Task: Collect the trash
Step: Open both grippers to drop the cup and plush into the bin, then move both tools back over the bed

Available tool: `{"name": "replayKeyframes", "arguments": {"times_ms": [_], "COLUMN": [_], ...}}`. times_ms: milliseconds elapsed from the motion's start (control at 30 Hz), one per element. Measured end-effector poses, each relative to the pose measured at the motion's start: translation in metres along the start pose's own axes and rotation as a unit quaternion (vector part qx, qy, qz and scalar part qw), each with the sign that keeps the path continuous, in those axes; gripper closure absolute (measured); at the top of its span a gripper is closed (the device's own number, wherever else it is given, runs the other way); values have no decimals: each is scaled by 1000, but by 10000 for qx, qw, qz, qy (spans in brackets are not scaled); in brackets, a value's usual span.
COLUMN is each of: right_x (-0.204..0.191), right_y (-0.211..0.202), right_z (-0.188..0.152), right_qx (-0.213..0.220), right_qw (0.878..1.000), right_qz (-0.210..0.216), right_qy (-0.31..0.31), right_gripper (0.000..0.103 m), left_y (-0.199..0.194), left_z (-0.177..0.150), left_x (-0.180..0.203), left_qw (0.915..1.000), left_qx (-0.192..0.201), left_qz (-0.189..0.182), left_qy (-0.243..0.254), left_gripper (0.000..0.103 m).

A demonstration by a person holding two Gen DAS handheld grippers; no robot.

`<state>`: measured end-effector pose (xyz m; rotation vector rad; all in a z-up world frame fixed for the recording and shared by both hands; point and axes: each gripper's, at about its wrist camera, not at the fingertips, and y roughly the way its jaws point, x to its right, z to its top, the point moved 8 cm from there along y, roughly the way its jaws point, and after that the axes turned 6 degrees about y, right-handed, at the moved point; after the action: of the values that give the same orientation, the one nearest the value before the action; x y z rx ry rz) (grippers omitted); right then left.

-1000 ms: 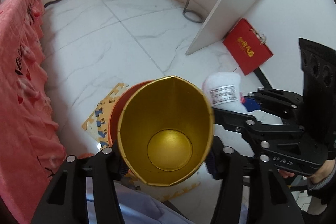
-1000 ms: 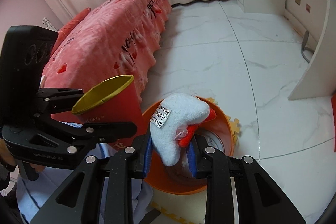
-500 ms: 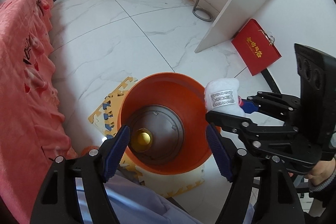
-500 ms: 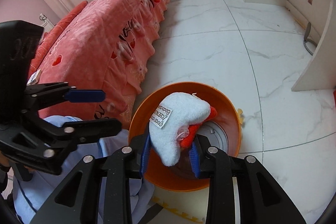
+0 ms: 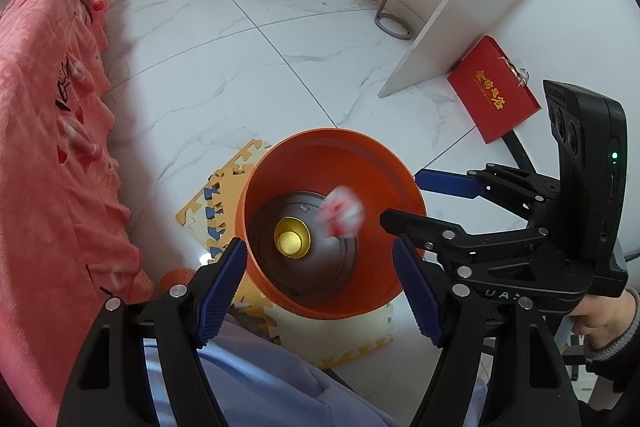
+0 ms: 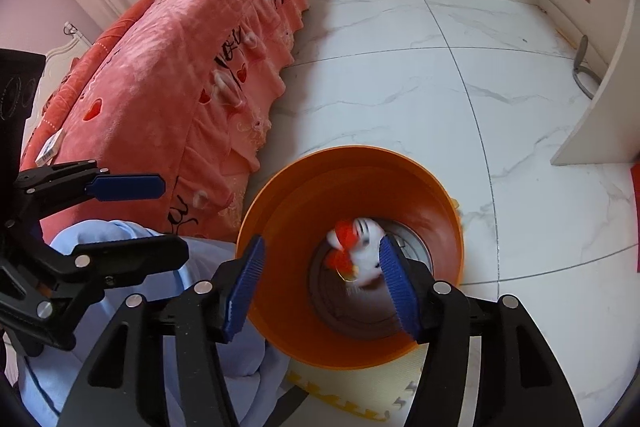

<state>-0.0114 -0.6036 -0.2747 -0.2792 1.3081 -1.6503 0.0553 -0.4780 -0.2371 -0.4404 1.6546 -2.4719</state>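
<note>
**Dropping the plush toy into the orange bin**

Hovering both claws over the orange bin [image 5: 280,291] right now, pointed steeply down into it. My right gripper [image 6: 320,287] has just been opening, and its blue pads [image 6: 244,287] are spread with nothing pinched between them. The white and red plush toy [image 6: 356,247] is a blurry smear inside the bin, free of the pads; the right pad just overlaps it in the picture. From the left wrist view it's that same pink-white blur [image 5: 342,213] above the bin's grey bottom.

My left gripper [image 5: 320,291] is spread wide too and holds nothing. The gold-lined paper cup [image 5: 292,241] sits upright at the bottom of the bin, mouth facing up, just beside the toy's blur.

The bin stands on a yellow foam puzzle mat [image 5: 212,195] on the white marble tile floor [image 5: 224,67], right next to the bed's pink ruffled bedspread [image 6: 192,75]. A red gift bag [image 5: 492,95] leans against the wall by a white desk panel [image 5: 440,27], well apart from the bin. Light blue fabric [image 6: 100,239], seemingly clothing, fills the bottom of both views.
</note>
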Motion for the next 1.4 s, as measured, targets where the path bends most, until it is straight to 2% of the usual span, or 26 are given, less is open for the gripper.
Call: {"name": "replayKeyframes", "arguments": {"times_ms": [267,367,433,633,700,833,933,1133,1400], "right_x": [-15,-24,-32,-70,-87,-125,-159,-235,-336], "right_y": [-23,-35,-45,-76,-87,-108,-119,-132,-132], "right_z": [4,7,9,13,13,10,5,-12,-52], "right_qx": [142,204,286,482,569,688,730,725,502], "right_qw": [9997,9994,9990,9963,9946,9896,9844,9688,9399], "right_qz": [53,70,119,340,423,688,876,1344,1882], "right_qy": [-175,-271,-327,-626,-758,-1063,-1344,-1952,-2806], "right_gripper": [43,35,33,31,27,27,24,24,24], "left_y": [-12,-24,-36,-78,-97,-132,-161,-218,-275], "left_z": [-5,-7,-8,-19,-25,-41,-57,-105,-194], "left_x": [2,3,1,-7,-11,-21,-28,-50,-85], "left_qw": [10000,9998,9995,9972,9951,9908,9857,9698,9401], "left_qx": [63,136,247,575,731,999,1211,1592,1771], "left_qz": [68,139,201,444,609,799,998,1486,2116], "left_qy": [24,26,-17,-161,-252,-434,-611,-1101,-2003], "left_gripper": [28,26,20,19,15,15,13,10,10]}}
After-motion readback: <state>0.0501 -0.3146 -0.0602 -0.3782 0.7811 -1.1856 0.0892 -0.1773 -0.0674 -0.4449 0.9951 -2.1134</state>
